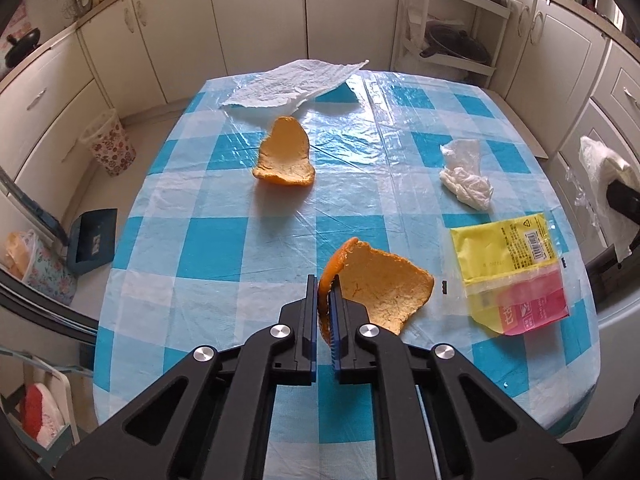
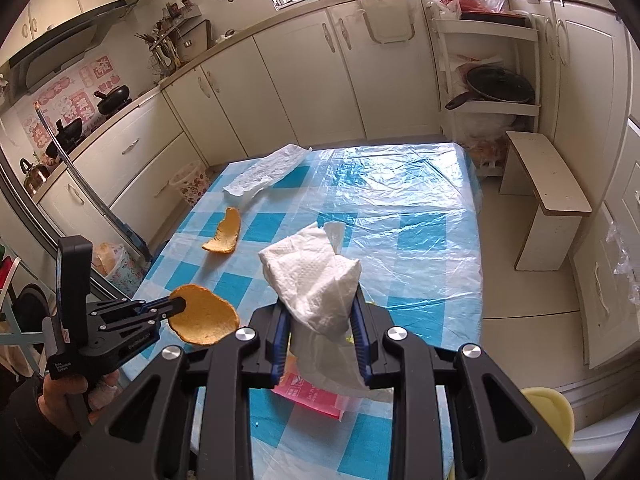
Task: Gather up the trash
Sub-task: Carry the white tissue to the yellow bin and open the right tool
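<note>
Above the near edge of the checked desk (image 1: 224,248), the left gripper (image 1: 324,292) has its jaws clenched on the rim of an orange peel (image 1: 384,288), which stands up from between them; the right wrist view shows this peel (image 2: 204,316) lifted clear of the cloth. The right gripper (image 2: 320,320) has its jaws clamped on a crumpled white paper towel (image 2: 316,276), held up over the desk.

Lying on the desk are a second orange peel (image 1: 285,156) toward the far side, a wadded white tissue (image 1: 466,176) to the right, a yellow and pink wrapper (image 1: 512,276) near the right edge, and a flat sheet of paper towel (image 1: 288,82) at the far end, overhanging the edge.

On the floor left of the desk stands a flower-patterned waste bin (image 1: 108,144) lined with a plastic bag; what is inside cannot be made out. Nearer along the same side sits a floral bag (image 1: 36,264) with another plastic bag on top of it. A shelf rack (image 2: 488,60) past the desk carries a dark lidded pan (image 2: 500,86).
</note>
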`<state>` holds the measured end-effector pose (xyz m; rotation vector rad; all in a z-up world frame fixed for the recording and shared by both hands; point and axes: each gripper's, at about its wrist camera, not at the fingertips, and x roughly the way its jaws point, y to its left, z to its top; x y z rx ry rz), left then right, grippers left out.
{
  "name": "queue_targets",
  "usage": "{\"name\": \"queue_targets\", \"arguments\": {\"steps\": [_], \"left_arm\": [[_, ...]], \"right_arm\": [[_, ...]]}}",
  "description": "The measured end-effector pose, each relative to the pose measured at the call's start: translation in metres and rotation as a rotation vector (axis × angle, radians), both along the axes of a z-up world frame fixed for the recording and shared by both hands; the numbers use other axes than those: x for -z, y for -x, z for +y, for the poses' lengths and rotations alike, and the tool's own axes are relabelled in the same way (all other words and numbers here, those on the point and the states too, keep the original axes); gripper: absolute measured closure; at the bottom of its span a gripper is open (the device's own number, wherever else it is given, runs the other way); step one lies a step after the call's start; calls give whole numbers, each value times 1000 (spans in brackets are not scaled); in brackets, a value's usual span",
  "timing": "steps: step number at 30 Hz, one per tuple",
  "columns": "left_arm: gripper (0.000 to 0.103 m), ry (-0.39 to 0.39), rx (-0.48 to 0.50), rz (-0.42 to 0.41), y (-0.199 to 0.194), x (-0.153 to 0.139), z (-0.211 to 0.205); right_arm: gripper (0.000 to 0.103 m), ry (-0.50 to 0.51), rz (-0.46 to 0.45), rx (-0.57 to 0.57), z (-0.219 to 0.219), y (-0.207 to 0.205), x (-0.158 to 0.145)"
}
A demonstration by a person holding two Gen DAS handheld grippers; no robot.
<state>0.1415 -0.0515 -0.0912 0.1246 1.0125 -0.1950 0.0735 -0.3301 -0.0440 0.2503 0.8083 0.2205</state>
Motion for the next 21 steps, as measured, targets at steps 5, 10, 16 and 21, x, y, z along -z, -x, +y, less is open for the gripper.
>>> {"name": "queue_targets", "arguments": {"steps": [5, 10, 16, 21], "left_arm": [[98, 65, -32, 13, -3, -3, 13], [98, 143, -42, -14, 0, -14, 21], [98, 252, -38, -79, 7, -36, 24], [98, 351, 15, -102, 15, -52, 13]], "right_arm": [[74, 3, 3, 17, -10, 6, -1], [74, 12, -7, 32, -18, 14, -7], [74, 59, 22, 93, -44, 26, -2], [74, 106, 129, 192, -88, 44, 27]]}}
